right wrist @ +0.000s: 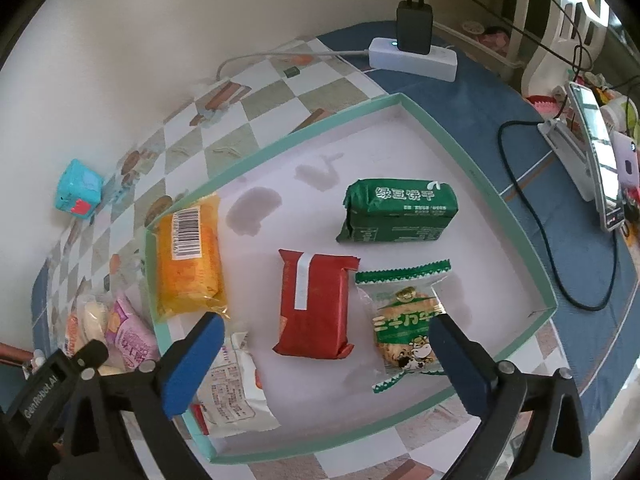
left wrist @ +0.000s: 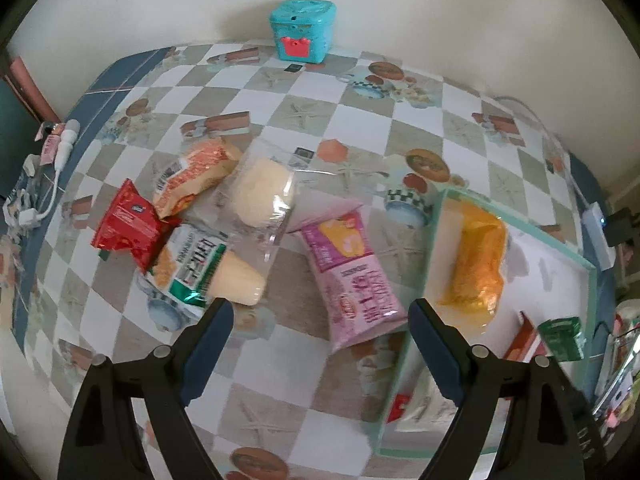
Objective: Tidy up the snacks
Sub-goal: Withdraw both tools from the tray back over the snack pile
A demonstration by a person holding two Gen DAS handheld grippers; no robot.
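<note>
The shallow tray (right wrist: 516,216) with a mint-green rim and white floor sits on the checkered tablecloth (left wrist: 360,128) and holds five snacks. In the right wrist view, an orange packet (right wrist: 188,256) with a barcode lies along the rim at 9 o'clock of the tray floor. A red packet (right wrist: 314,306) lies near the middle, a dark green biscuit packet (right wrist: 398,210) at its 1 o'clock, and a clear-and-green cookie packet (right wrist: 406,328) just beside the red one at 3 o'clock. A white packet (right wrist: 232,388) lies in the corner at 7 o'clock, partly behind a finger.

The right gripper (right wrist: 326,356) hangs over the near part of the tray, its jaws spread wide with nothing between them.

Outside the tray, in the left wrist view, the loose snacks lie in a pile. A pink packet (left wrist: 354,276) lies just beside the tray's outer wall. At its 10 o'clock is a clear bag of pale puffs (left wrist: 260,192), with an orange-and-white packet (left wrist: 192,176) beyond it at 9 o'clock. A small red packet (left wrist: 130,226) overlaps a green-and-white packet (left wrist: 192,268), and a pale roll (left wrist: 240,282) lies against that one.

The left gripper (left wrist: 320,320) hovers above the cloth between the pile and the tray, jaws wide and holding nothing.

A teal cube-shaped box (left wrist: 302,28) stands by the wall at 12 o'clock. A white power strip (right wrist: 412,58) with a black charger (right wrist: 414,28) lies past the tray's far corner.
</note>
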